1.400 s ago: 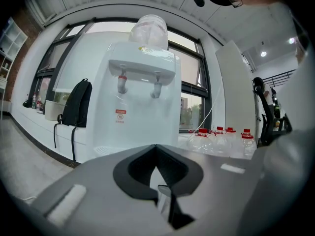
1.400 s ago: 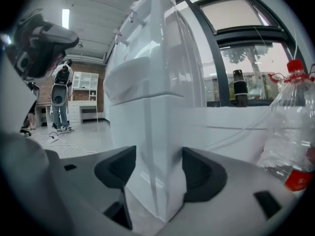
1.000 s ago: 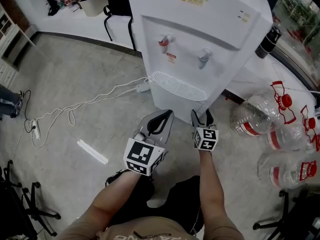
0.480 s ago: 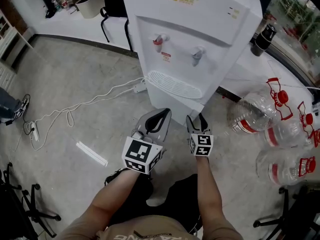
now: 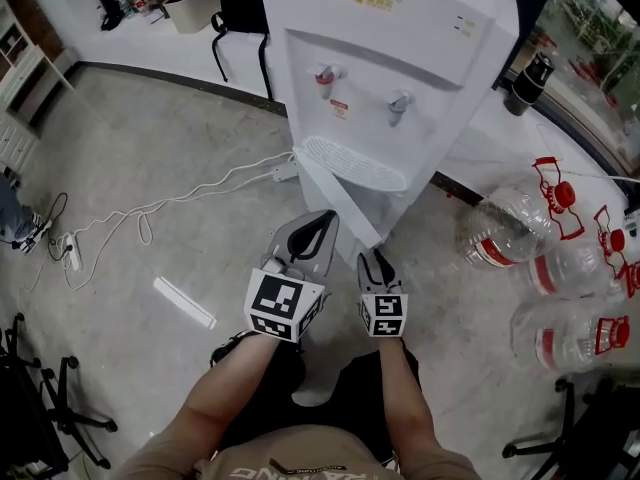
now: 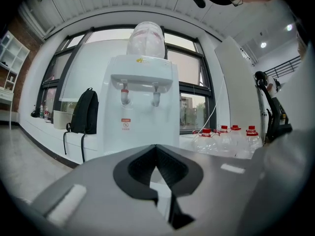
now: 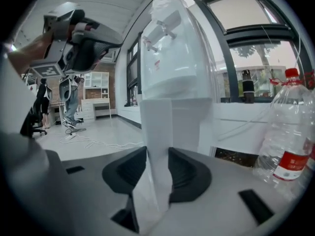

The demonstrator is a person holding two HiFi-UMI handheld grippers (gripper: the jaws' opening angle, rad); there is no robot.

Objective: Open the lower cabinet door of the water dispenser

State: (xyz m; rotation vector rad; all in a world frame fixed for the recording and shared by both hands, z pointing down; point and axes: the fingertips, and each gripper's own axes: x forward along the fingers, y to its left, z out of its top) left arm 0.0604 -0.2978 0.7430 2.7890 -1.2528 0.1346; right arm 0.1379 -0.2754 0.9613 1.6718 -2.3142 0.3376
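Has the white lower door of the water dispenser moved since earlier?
Yes. The white lower door has swung outward from the white water dispenser, toward the person.

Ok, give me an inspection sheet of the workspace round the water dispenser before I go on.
Surface: grey floor, smooth and hard.
Job's things: water dispenser upright; its lower cabinet door stands partly open.
Clutter: big clear bottles with red caps at the right; white strip on the floor.
Grippers: right gripper has just been closing and is shut on the door's edge; left gripper shut, empty, beside it.
Cables: white cable across the floor toward a power strip at the left.
Surroundings: black backpack behind the dispenser; chair bases at the left.
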